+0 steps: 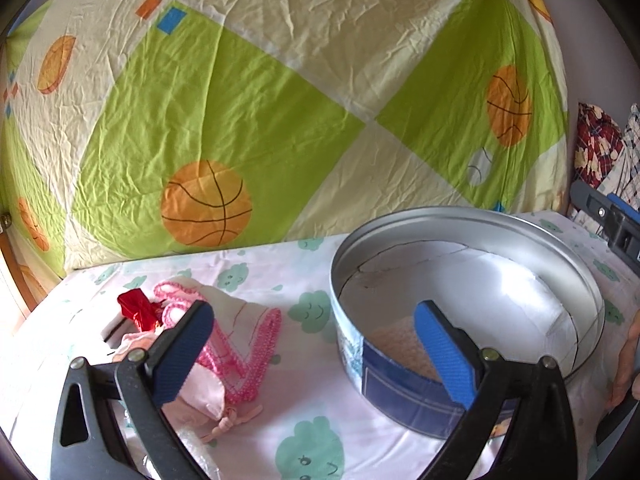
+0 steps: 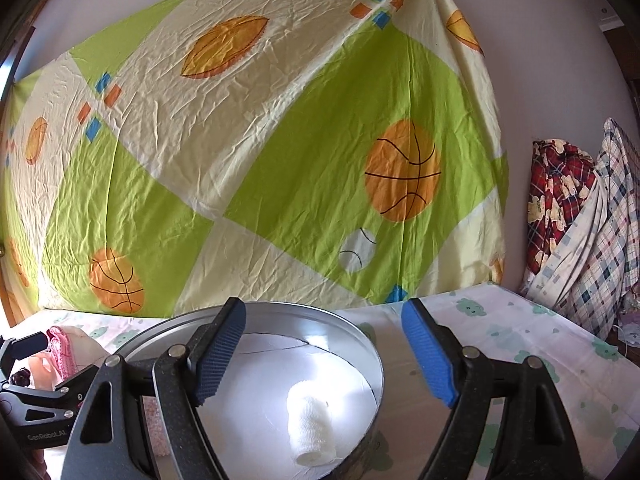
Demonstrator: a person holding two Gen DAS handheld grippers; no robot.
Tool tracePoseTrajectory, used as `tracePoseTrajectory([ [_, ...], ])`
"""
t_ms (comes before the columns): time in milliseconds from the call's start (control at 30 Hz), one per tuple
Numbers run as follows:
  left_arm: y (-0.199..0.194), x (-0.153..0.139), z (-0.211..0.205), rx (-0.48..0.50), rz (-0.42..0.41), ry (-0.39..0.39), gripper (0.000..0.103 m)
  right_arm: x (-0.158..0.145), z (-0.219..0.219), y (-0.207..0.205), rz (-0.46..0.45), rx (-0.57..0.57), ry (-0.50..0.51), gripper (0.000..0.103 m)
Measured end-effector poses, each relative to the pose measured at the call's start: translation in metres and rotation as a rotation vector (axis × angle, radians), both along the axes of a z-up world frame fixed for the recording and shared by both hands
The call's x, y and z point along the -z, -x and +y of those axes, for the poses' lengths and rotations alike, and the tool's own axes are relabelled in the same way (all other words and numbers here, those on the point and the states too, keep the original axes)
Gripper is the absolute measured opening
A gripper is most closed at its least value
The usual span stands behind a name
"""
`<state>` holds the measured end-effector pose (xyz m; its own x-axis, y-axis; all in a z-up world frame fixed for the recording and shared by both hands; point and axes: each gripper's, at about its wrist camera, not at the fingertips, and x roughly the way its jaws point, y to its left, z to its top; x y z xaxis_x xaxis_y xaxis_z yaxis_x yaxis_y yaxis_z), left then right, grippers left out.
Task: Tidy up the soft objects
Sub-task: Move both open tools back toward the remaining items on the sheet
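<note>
A round metal tin [image 1: 576,264] stands on the cloud-print tablecloth. Inside it lies a peach knitted piece [image 1: 394,344]. My left gripper [image 1: 316,354] is open, its right finger over the tin's near wall and its left finger over a pink pouch [image 1: 236,312] draped with pink bead strings [image 1: 260,356]; a red item [image 1: 136,308] lies behind. In the right wrist view my right gripper [image 2: 324,356] is open above the tin [image 2: 280,314], nothing between its fingers. A white rolled cloth [image 2: 310,428] stands on the tin's floor.
A green and cream sheet with basketballs [image 2: 280,160] hangs behind the table. Plaid clothes [image 2: 560,208] pile up at the right. A hand [image 1: 626,360] shows at the right edge of the left wrist view. The tablecloth [image 2: 520,320] runs on to the right of the tin.
</note>
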<state>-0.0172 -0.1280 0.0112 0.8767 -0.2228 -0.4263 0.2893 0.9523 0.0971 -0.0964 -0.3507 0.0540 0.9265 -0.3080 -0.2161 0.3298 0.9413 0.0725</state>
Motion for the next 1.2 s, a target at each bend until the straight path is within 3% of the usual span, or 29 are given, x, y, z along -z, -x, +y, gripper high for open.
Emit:
tracePoseTrajectory([
  [333, 0.005, 0.003, 0.040, -0.022, 0.057, 0.042, 0.102, 0.005, 0.023, 0.013, 0.030, -0.019, -0.052, 0.082],
  [567, 0.007, 0.006, 0.062, -0.033, 0.082, 0.045, 0.102, 0.004, 0.051, 0.022, 0.033, -0.053, -0.036, 0.082],
  [1200, 0.009, 0.013, 0.168, -0.145, 0.158, 0.037, 0.102, 0.017, 0.165, 0.005, 0.193, -0.376, -0.039, 0.082],
])
